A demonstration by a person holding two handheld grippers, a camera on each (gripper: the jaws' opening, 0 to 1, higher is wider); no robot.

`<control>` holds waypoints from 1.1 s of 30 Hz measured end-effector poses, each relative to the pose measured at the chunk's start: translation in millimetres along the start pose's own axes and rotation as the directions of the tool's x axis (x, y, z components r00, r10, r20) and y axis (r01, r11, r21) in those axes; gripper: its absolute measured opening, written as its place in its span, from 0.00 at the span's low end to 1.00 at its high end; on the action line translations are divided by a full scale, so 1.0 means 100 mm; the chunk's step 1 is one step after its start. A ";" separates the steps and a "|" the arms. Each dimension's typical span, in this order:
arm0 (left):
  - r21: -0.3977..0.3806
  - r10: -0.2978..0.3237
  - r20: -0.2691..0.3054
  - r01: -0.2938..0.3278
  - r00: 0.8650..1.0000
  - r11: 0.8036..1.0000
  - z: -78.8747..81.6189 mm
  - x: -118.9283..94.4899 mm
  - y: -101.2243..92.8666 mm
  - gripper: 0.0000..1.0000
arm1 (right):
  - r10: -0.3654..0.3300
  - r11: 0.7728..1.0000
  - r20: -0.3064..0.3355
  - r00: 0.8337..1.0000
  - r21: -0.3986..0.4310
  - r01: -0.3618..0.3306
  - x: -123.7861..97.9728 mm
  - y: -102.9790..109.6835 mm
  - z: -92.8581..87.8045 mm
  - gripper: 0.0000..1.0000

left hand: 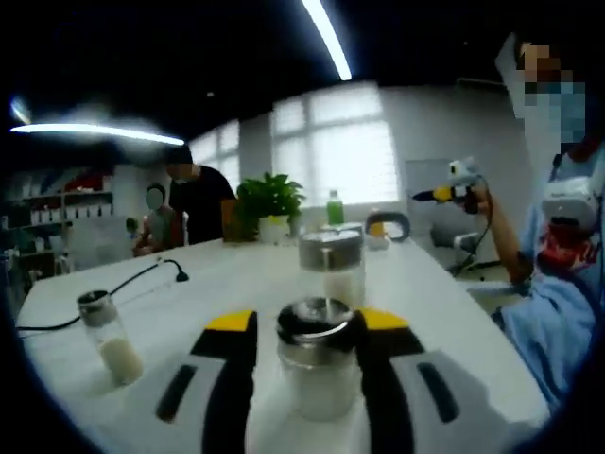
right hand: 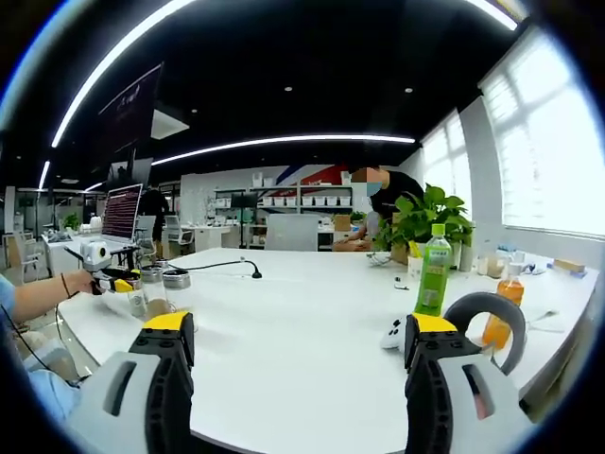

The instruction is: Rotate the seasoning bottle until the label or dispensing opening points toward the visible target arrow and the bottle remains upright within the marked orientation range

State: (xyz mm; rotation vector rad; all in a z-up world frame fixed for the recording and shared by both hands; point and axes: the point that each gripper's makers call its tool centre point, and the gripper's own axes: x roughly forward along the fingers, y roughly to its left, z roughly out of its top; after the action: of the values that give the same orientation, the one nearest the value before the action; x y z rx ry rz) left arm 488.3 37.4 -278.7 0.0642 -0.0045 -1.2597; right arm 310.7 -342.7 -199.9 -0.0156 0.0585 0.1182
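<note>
My left gripper [left hand: 304, 352] is clamped on the seasoning bottle [left hand: 318, 359], one jaw against each side of it just under the cap, so the grasp is made and I judge the turning itself to be the work in hand or still ahead. I can find no target arrow or marked range on the table [left hand: 454, 312] in either view, so I cannot say how much rotation is left. The bottle stands upright near the table edge closest to me; it is clear glass with a metal cap, partly filled with a white powder, and I can make out no label or opening direction. A second shaker [left hand: 333, 260] stands just behind it toward the table's middle, and a third shaker [left hand: 109, 336] stands apart toward another edge. My right gripper [right hand: 298, 355] is held off the bottle over the table, jaws wide apart and empty.
</note>
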 end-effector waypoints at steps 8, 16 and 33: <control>0.022 0.129 0.020 -0.129 0.991 0.991 0.11 -0.16 -0.13 0.40 | -0.007 1.000 0.004 1.000 0.000 0.007 -0.03 -0.03 0.02 0.95; 0.044 0.285 0.048 -0.287 0.957 0.957 0.22 -0.26 -0.18 0.48 | -0.018 1.000 0.008 1.000 0.003 0.018 -0.06 -0.05 0.02 0.95; -0.141 0.712 0.078 -0.699 0.698 0.701 0.22 -0.44 -0.06 0.45 | 0.005 1.000 -0.007 1.000 -0.001 -0.005 -0.01 0.05 -0.02 0.95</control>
State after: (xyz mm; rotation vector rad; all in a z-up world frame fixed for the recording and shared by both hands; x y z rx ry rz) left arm 468.1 76.0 -255.7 -0.1034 -0.0706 -0.4729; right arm 309.5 -338.3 -202.4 -0.0167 0.0658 0.1232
